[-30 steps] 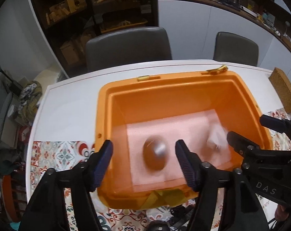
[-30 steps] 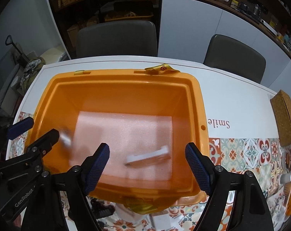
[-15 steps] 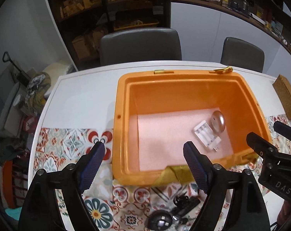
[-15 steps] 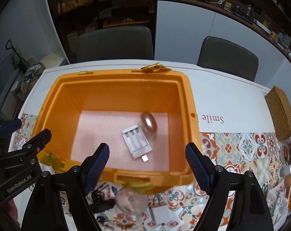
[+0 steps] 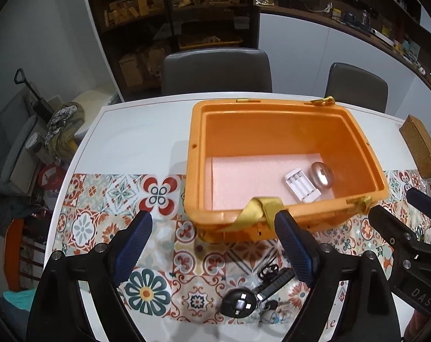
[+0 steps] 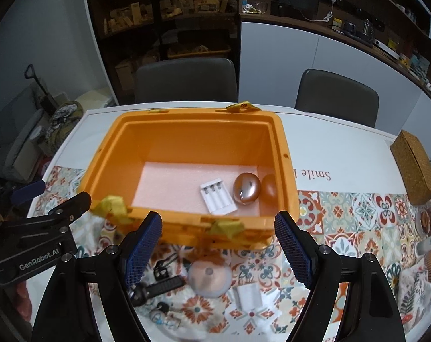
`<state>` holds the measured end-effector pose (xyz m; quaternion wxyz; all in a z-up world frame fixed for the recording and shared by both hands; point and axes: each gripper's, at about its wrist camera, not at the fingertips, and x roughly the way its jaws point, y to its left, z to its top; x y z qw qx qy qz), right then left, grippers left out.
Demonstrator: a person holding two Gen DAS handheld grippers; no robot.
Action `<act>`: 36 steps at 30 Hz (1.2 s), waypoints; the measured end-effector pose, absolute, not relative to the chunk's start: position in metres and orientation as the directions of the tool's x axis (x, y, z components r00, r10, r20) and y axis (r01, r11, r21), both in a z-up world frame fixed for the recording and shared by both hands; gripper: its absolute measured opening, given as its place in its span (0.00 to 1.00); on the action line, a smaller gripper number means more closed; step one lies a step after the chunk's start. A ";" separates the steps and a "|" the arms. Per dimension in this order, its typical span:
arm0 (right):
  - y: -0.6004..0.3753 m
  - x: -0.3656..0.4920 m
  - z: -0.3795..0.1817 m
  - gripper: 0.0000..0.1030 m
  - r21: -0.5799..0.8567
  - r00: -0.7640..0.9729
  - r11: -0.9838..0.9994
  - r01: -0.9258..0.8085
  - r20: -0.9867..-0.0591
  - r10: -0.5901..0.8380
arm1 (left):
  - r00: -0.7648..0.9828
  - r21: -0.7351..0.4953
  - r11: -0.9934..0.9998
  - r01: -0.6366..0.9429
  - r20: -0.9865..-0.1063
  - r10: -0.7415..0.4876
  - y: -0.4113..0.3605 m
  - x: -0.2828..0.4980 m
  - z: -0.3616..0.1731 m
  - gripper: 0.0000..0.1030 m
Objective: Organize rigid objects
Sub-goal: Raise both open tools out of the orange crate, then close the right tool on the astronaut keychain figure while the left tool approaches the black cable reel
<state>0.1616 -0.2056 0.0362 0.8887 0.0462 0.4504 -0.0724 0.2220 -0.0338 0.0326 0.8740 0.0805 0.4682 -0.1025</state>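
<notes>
The left gripper (image 5: 212,239) has its jaws spread wide and opening further, with nothing between them; they touch nothing and hang above the tiled mat just in front of the orange bin (image 5: 283,134), angled steeply down toward it. The right gripper (image 6: 218,240) also has its jaws released and wide, empty, poised over the bin's near rim and tilted steeply downward.

Inside the bin, on the pink foam liner (image 6: 172,182), a white battery charger (image 6: 217,196) lies flat toward the bin's right end, and a shiny metallic egg-shaped object (image 6: 246,189) rests just beside it, close to the bin's right wall.

On the table (image 5: 141,134) in front of the bin, below the jaws, lie a black round device (image 5: 238,302), a black clip-like tool (image 6: 158,283), a pinkish round disc (image 6: 209,278) and a small white block (image 6: 249,296).
</notes>
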 end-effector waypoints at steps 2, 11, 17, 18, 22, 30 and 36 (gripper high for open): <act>-0.203 0.154 0.035 0.79 0.025 0.589 0.985 0.168 -0.804 -0.080 | 0.544 0.048 0.967 0.250 -0.833 -0.100 -0.031 0.217 0.032 0.86; -0.192 0.126 0.026 0.79 0.026 0.606 0.987 0.157 -0.791 -0.075 | 0.567 0.085 0.967 0.239 -0.821 -0.068 -0.025 0.189 0.024 0.87; -0.188 0.109 0.016 0.79 0.044 0.613 0.986 0.158 -0.788 -0.064 | 0.561 0.072 0.974 0.215 -0.826 -0.063 -0.016 0.173 0.013 0.87; -0.187 0.107 0.014 0.79 0.048 0.611 0.986 0.159 -0.789 -0.060 | 0.562 0.077 0.974 0.211 -0.825 -0.057 -0.015 0.171 0.011 0.87; -0.182 0.097 0.003 0.79 0.064 0.606 0.985 0.159 -0.794 -0.046 | 0.537 0.058 0.977 0.203 -0.841 -0.061 -0.007 0.161 0.001 0.87; -0.173 0.084 -0.020 0.79 0.101 0.577 0.983 0.155 -0.817 -0.007 | 0.503 0.061 0.981 0.183 -0.863 -0.040 0.006 0.146 -0.022 0.87; -0.167 0.078 -0.030 0.79 0.110 0.571 0.983 0.144 -0.821 0.008 | 0.481 0.048 0.984 0.170 -0.876 -0.040 0.016 0.134 -0.036 0.87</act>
